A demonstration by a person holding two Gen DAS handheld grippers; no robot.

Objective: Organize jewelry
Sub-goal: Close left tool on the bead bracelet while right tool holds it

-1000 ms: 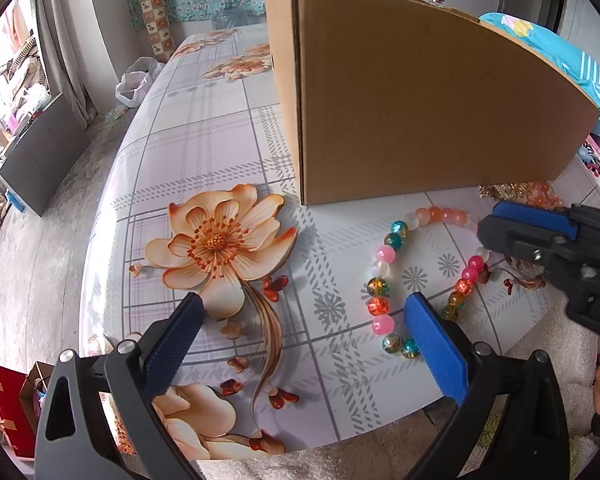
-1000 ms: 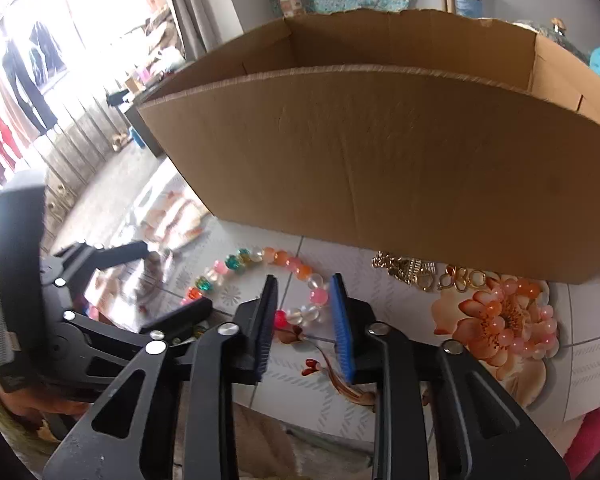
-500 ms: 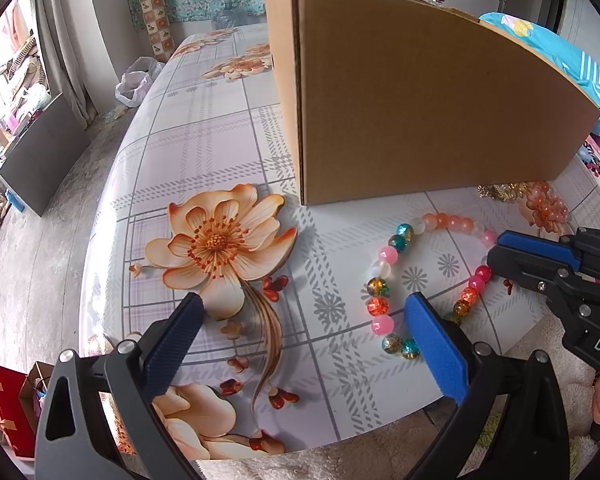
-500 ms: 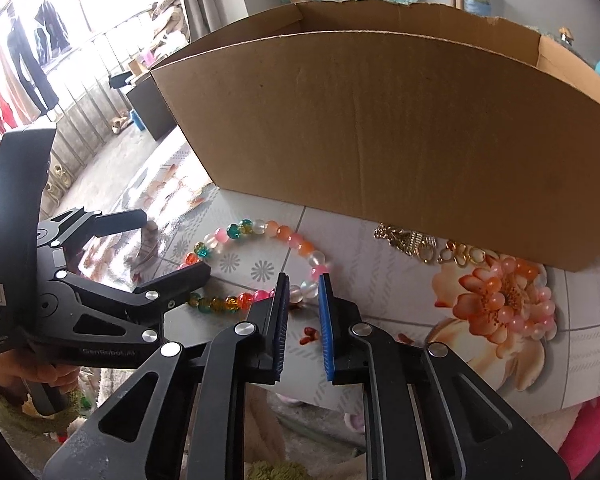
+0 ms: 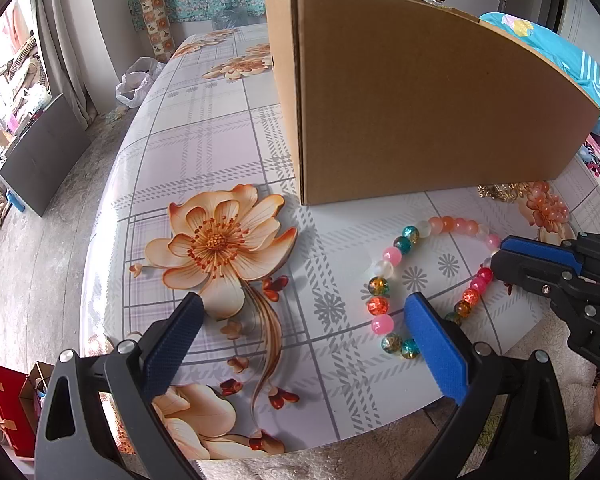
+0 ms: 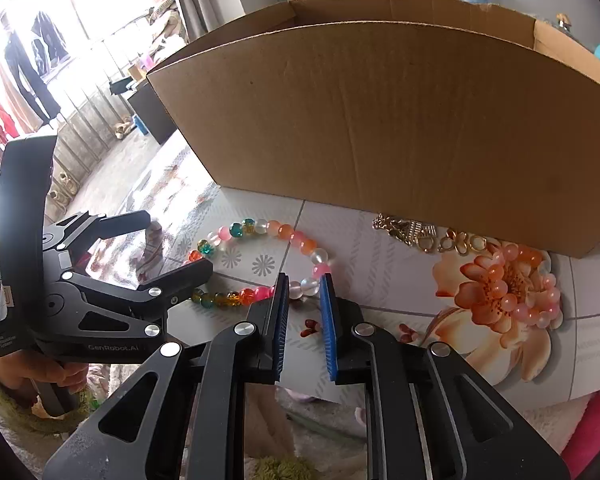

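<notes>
Right wrist view: you are pinching the bead bracelet (image 6: 260, 264) at its five o'clock side with the right gripper (image 6: 304, 292), left gripper (image 5: 300, 320) gaping empty; next, lifting into the box (image 6: 380, 120).

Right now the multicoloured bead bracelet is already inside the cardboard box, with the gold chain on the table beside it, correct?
No. The bead bracelet lies on the table in front of the cardboard box, not inside. The right wrist view shows it. The gold chain is on the table beside it.
</notes>
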